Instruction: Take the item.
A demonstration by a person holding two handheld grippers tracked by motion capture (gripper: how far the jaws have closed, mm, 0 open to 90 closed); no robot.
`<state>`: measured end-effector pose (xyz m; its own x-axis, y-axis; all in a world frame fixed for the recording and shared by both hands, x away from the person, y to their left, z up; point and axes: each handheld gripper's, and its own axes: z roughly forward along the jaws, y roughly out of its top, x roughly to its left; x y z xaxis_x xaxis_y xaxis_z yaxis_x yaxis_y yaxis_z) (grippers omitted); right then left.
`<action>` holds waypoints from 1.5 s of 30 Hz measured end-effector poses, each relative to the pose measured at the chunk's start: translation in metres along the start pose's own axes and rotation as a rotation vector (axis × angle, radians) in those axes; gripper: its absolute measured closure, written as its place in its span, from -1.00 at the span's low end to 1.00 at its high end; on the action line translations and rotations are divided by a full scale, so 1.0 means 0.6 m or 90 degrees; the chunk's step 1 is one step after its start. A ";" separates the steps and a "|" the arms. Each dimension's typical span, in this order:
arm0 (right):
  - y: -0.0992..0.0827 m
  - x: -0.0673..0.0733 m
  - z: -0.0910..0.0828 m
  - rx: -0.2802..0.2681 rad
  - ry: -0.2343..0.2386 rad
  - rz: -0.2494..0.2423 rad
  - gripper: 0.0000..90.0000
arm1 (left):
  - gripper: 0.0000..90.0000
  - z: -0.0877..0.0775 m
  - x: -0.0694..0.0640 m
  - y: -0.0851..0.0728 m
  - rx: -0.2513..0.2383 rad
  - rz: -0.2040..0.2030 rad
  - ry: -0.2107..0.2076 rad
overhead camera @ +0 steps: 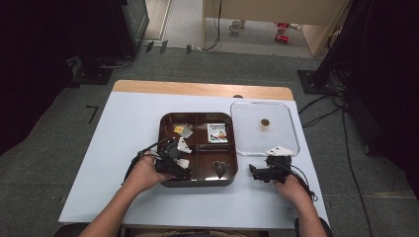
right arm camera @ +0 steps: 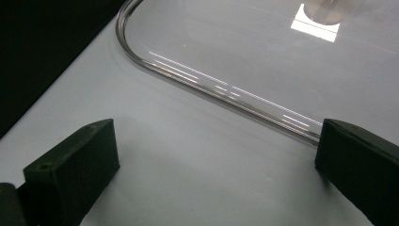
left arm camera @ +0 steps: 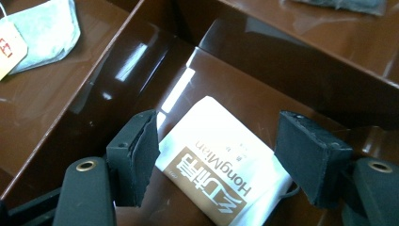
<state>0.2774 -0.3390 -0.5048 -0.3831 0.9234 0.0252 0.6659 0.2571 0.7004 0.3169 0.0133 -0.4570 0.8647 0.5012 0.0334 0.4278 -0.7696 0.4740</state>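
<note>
A glossy brown tray (overhead camera: 197,183) with several compartments sits mid-table. My left gripper (overhead camera: 183,156) reaches into its near-left compartment. In the left gripper view, the left gripper (left arm camera: 221,141) stands open, its pads on either side of a white packet (left arm camera: 211,160) printed "HongMian" that lies flat on the tray floor. A tea bag (left arm camera: 44,30) with a paper tag rests in the compartment beside it. My right gripper (overhead camera: 267,167) hovers over the table just short of the clear lid (overhead camera: 264,128). Its jaws (right arm camera: 216,155) are open with nothing between them.
The lid (right arm camera: 263,52) lies flat right of the tray, with a small round knob (overhead camera: 265,122) at its middle. A tagged tea bag (overhead camera: 182,130), a printed packet (overhead camera: 217,133) and a dark sachet (overhead camera: 220,168) occupy other compartments. Bare tabletop surrounds the tray.
</note>
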 end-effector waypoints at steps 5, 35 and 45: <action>0.000 0.000 0.000 0.001 0.000 0.000 -1.00 | -0.31 0.003 -0.002 -0.001 0.019 0.003 0.012; 0.000 0.001 0.000 0.001 -0.001 0.001 -1.00 | -0.09 0.009 -0.006 0.007 0.044 -0.024 0.014; 0.000 0.001 0.000 0.001 -0.001 0.002 -1.00 | 0.29 0.005 -0.015 0.002 0.025 -0.010 0.005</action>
<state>0.2771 -0.3384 -0.5047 -0.3804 0.9245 0.0257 0.6681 0.2554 0.6989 0.3106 0.0066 -0.4596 0.8554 0.5169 0.0330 0.4521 -0.7763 0.4393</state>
